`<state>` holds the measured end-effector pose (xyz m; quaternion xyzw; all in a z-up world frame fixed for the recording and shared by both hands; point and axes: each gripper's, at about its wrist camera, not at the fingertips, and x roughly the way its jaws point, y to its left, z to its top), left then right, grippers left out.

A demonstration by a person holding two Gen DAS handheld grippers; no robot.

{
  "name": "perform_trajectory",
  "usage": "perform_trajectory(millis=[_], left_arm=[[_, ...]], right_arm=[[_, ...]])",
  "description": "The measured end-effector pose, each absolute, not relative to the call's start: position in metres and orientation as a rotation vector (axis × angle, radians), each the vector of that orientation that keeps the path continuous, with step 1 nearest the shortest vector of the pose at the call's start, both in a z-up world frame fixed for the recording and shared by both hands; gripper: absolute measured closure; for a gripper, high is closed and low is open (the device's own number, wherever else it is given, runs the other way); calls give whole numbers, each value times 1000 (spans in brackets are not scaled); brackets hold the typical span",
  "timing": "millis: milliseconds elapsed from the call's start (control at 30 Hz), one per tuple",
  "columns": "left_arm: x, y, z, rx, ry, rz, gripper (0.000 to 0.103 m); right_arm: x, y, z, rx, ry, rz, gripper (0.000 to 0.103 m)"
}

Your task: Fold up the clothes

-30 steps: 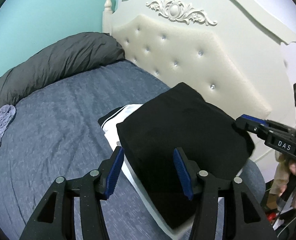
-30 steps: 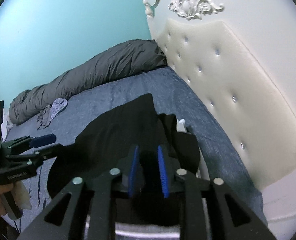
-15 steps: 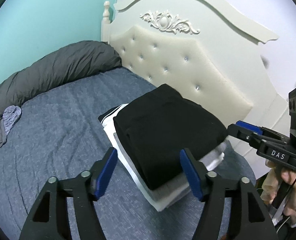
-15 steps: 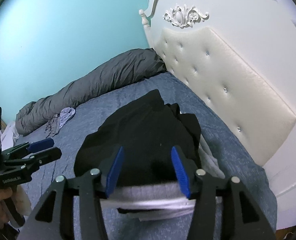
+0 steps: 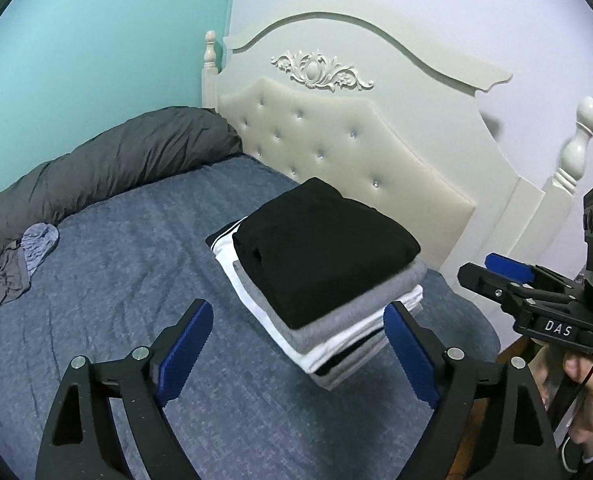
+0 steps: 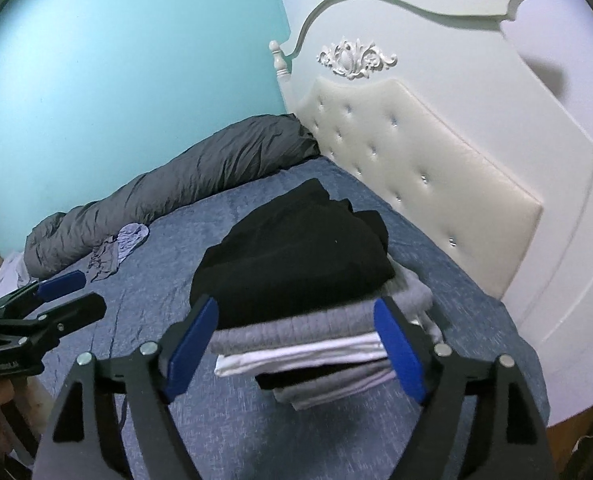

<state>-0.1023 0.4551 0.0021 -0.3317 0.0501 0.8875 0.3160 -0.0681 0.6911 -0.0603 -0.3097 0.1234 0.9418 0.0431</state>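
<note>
Both my left gripper (image 5: 296,354) and right gripper (image 6: 294,346) are opening, holding nothing. The folded stack (image 5: 324,264) sits ahead by the headboard (image 5: 356,152); the crumpled garment (image 5: 28,256) lies far left, nearer my left.

Teal wall (image 5: 96,40), white tufted headboard (image 5: 348,148), blue bedspread (image 5: 128,264), grey rolled duvet (image 5: 108,164)

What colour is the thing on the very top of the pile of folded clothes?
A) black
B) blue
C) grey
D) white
A: the black garment lies on top of the pile, with grey and white layers showing at the edges below it.
</note>
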Motion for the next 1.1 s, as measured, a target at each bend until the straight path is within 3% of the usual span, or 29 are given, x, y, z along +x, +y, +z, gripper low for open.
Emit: perform_trajectory(millis=[133,300,1100], left_arm=[[-87,443,6,-854,124,2348,3],[-69,430,12,-828,125,2350,1],[-6,385,14,-775,106,2359,0]], right_arm=[[-48,680,-53,-923,342,2875,18],[-24,664,-46,-896,308,2869,16],[68,614,-35,-803,298,2852,1]])
